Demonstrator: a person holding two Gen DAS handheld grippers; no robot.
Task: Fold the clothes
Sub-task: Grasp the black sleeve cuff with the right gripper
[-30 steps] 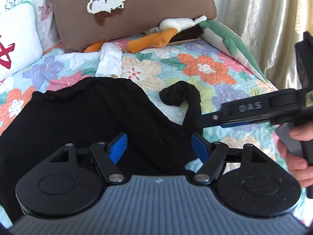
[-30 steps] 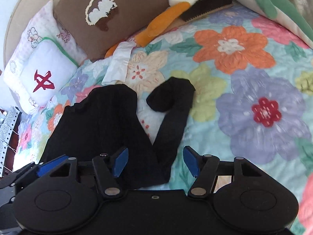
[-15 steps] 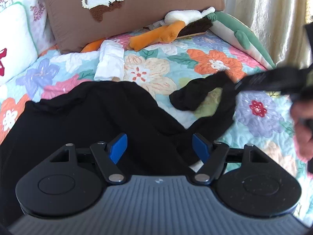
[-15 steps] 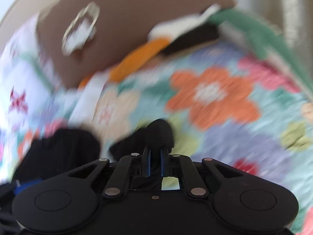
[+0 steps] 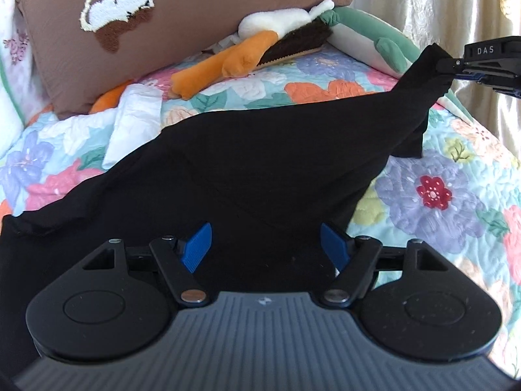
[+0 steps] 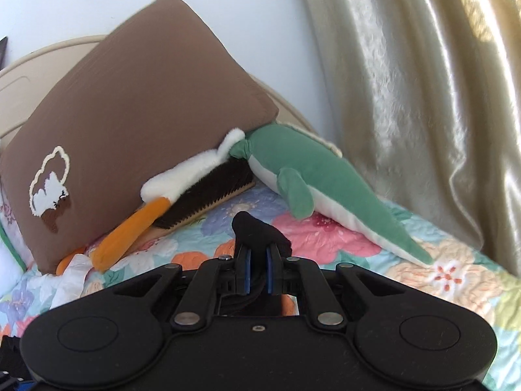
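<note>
The floral quilt (image 5: 433,192) fills both views, and everything else lies on it or beside it. Beyond its far right edge hangs a pale gold curtain (image 6: 423,81). At the quilt's head a large brown pillow (image 6: 136,123) with a stitched white and brown motif leans against the cream headboard (image 6: 42,52). Across the near part of the quilt spreads the black garment (image 5: 260,169), its bulk on the left half and one end drawn up off the quilt toward the upper right as a taut slope. Along the quilt's far right edge lies a green and white plush toy (image 6: 325,185), touching the pillow's lower corner. Beside it, against the pillow's foot, lie a white and orange plush piece (image 6: 156,208) and a dark bristled brush (image 6: 208,198). A crumpled white cloth (image 5: 136,120) rests on the quilt just beyond the garment. The right gripper (image 6: 257,273) has its blue pads clamped together on the garment's raised tip, a bunch of black fabric poking out ahead of them. The left gripper (image 5: 265,247) hangs over the garment's near part with jaws standing wide apart, gripping nothing
</note>
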